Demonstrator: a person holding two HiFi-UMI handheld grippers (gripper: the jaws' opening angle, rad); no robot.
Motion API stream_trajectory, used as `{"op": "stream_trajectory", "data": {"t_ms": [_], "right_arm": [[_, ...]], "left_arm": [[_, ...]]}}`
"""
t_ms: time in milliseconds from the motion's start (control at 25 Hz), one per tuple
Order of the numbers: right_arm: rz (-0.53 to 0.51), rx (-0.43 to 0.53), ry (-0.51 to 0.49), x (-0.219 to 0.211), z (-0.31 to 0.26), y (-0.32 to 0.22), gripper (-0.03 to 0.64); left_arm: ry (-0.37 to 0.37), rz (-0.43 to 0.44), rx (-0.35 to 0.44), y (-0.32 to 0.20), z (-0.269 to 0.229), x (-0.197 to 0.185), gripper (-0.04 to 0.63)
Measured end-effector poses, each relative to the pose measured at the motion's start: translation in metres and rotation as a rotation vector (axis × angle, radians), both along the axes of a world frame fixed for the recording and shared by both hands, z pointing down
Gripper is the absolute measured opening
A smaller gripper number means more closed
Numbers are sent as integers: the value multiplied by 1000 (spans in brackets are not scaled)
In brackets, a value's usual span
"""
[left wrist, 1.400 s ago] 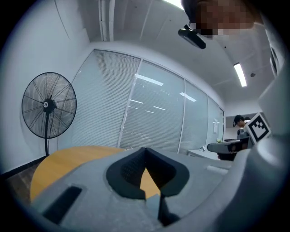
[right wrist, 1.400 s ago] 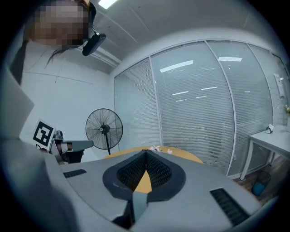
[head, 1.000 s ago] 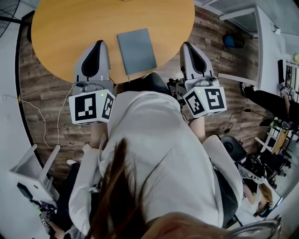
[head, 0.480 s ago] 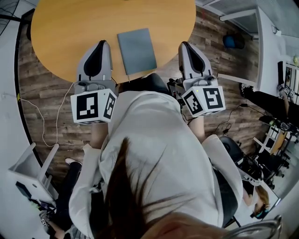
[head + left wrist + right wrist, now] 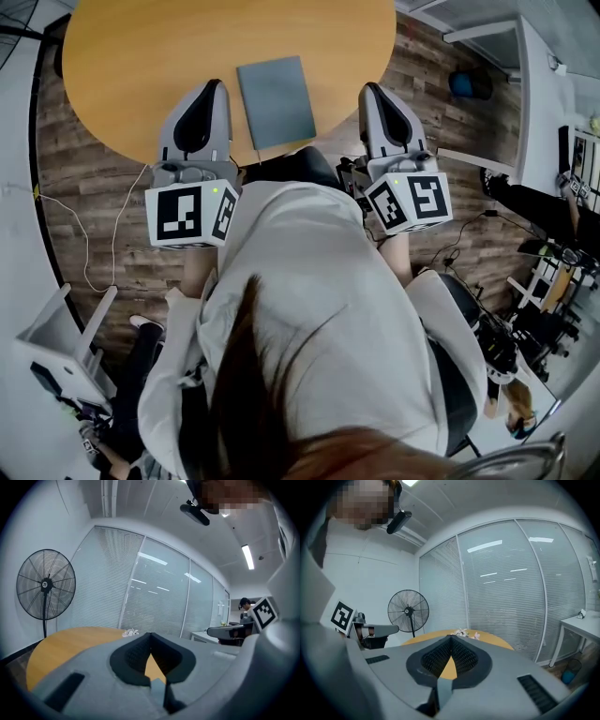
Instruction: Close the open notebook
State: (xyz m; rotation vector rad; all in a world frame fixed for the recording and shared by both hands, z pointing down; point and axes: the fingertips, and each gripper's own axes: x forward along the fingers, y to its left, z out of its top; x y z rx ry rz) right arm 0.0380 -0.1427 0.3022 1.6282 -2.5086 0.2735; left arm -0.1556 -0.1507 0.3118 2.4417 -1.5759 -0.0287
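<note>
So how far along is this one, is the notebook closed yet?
Done: the notebook lies flat and closed on the table, cover up, with no pages showing. In hand: nothing. The left gripper and right gripper sit on either side of it, apart from it, jaws together and empty. Left: nothing that I can see; the closing looks finished.

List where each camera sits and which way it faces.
Head view: on the person's head, facing steeply down at the table and grey notebook; hair, white top, left gripper and right gripper show.
Left gripper view: on the left gripper, facing level across the table toward the fan; its shut jaws show.
Right gripper view: on the right gripper, facing likewise toward that fan; its shut jaws show.
Shared: both gripper views show fan and table.
</note>
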Motion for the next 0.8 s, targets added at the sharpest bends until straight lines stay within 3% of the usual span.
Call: {"op": "stream_trajectory", "data": {"t_ms": [800], "right_arm": [[-23,-9,32,-12,4,-10,2]], "left_arm": [[-5,2,-12,-9,5,-7,17]]}}
